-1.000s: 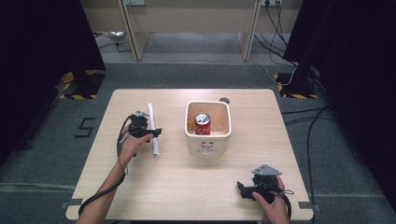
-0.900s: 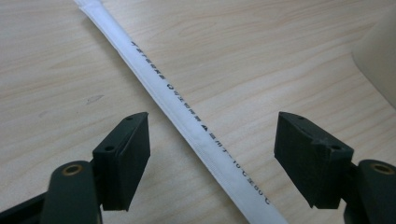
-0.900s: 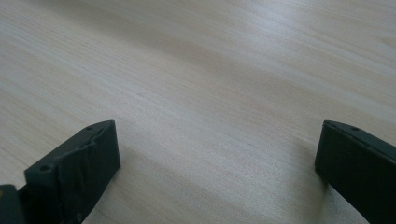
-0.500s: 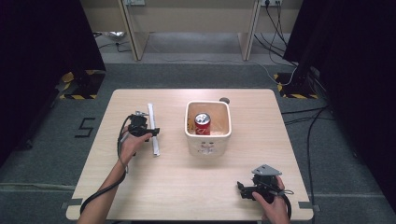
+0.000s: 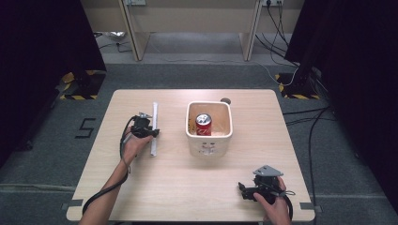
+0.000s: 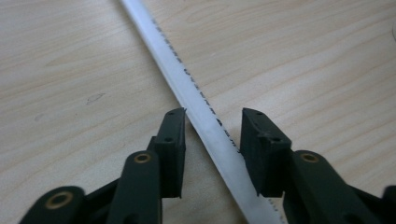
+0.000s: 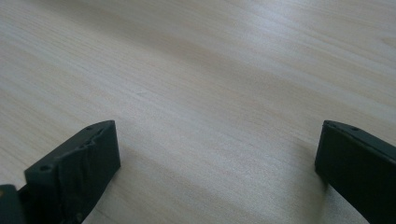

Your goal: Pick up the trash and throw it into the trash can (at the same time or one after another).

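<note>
High view: table (image 5: 178,187) carries a white strip (image 5: 154,123) left of centre, lying lengthwise away from the person, and a white bin (image 5: 209,140) at centre with a red can (image 5: 203,124) standing inside. Left gripper (image 5: 144,131) sits over the strip about midway along it; right gripper (image 5: 248,191) rests near the front right edge, well apart from bin and strip. Left gripper view: strip (image 6: 196,100) runs diagonally between the jaws of the left gripper (image 6: 212,126); jaws have just been closing around it, narrow gaps remain each side, pads not yet pressing, so nothing grasped. Right gripper view: right gripper (image 7: 217,149) released, jaws wide apart over bare table (image 7: 210,70).
</note>
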